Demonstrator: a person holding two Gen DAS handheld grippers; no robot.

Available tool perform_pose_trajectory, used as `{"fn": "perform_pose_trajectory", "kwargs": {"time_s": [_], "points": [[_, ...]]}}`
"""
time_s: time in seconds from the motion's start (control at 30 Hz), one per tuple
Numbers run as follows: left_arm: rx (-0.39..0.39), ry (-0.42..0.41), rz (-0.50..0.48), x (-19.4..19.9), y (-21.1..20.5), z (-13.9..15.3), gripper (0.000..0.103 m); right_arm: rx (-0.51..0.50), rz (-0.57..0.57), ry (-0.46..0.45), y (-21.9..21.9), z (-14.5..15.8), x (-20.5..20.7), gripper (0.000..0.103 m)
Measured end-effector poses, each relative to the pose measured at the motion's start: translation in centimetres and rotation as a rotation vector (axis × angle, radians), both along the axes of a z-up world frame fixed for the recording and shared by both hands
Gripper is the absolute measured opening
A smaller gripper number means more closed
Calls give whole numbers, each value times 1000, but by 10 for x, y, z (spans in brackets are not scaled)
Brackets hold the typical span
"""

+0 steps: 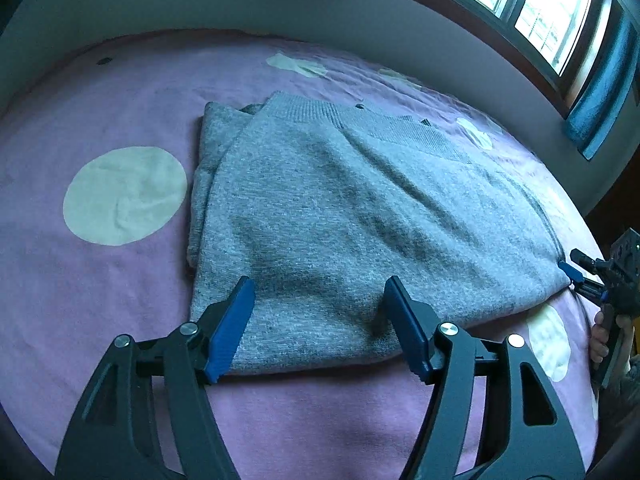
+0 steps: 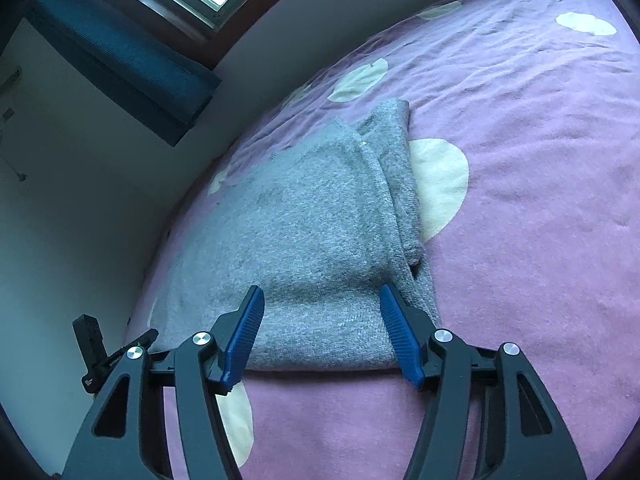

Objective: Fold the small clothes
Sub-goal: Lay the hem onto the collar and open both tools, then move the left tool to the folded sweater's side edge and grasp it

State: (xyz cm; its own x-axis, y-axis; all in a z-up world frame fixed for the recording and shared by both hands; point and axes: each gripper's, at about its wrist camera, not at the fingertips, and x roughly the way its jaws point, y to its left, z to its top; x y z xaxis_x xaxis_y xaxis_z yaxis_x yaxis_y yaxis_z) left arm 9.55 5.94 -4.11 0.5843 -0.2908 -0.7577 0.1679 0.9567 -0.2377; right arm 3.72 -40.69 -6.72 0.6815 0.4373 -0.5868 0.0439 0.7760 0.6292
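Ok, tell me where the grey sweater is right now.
The grey sweater lies folded on the purple bedspread, just ahead of the open left gripper and right gripper, with the window wall beyond it.

Fuzzy grey knit sweater (image 1: pixel 340 208), matt purple bedsheet (image 1: pixel 120 300), seemingly terry, ribbed plastic pads (image 1: pixel 232 332)

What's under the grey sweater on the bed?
A purple sheet with pale dots lies under the sweater. One dot pokes out from its edge. The sweater's lower folded layers show only at the edges, and the sheet beneath it is covered.
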Motion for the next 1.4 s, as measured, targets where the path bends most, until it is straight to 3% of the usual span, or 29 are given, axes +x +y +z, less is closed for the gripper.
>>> {"fn": "perform_pose_trajectory", "kwargs": {"time_s": [0.47,0.63,0.83,0.97,1.13,1.4], "points": [[-47,5,-9,1,5,-1,73,-20,10,-11,3,0,5,67],[-66,5,-20,2,5,-1,77,-28,25,-24,7,4,5,80],[-81,5,-24,3,7,-2,79,-77,-10,11,25,19,8,82],[-76,3,-27,3,6,-2,79,-22,31,-36,59,41,15,82],[-85,2,-26,3,6,-2,79,20,165,-77,123,55,28,82],[-107,1,-23,2,9,-1,80,94,320,34,200,4,34,82]]}}
